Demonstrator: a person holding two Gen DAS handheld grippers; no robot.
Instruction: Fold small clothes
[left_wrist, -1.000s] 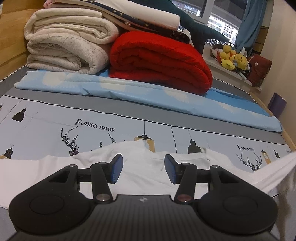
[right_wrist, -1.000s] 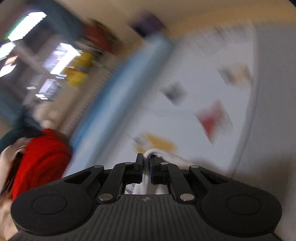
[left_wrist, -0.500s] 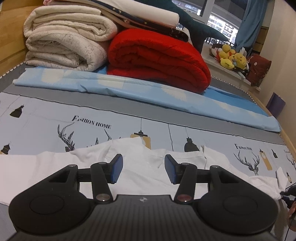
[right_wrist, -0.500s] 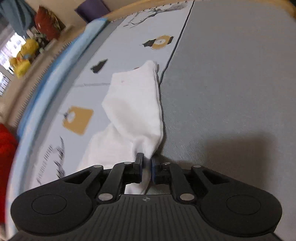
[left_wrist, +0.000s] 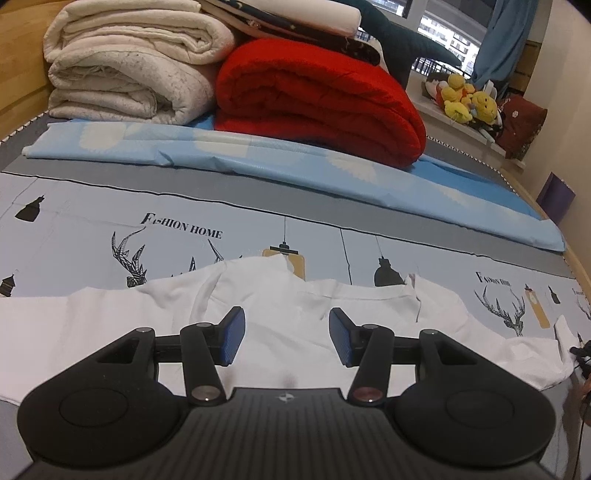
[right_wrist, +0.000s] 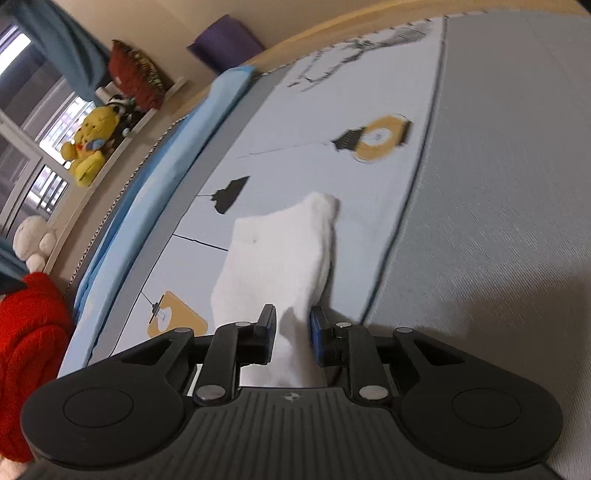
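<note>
A white shirt (left_wrist: 295, 306) lies spread across the printed bed sheet (left_wrist: 184, 229), collar toward the far side. My left gripper (left_wrist: 286, 341) hovers open over its middle, just near of the collar, with nothing between the blue pads. In the right wrist view the shirt's sleeve (right_wrist: 280, 251) stretches away from me flat on the sheet. My right gripper (right_wrist: 293, 332) has its jaws a narrow gap apart and closing, and the near end of the sleeve fills that gap.
Folded white blankets (left_wrist: 129, 74) and a red quilt (left_wrist: 317, 96) are stacked at the far side on a light blue cloth (left_wrist: 295, 162). Yellow plush toys (left_wrist: 465, 99) sit on the window ledge. Plain grey sheet (right_wrist: 498, 221) lies right of the sleeve.
The right gripper came down with the sleeve, which now lies flat and stretched out on the bed. Its jaws stand a little wider than before. The left gripper has stayed put.
</note>
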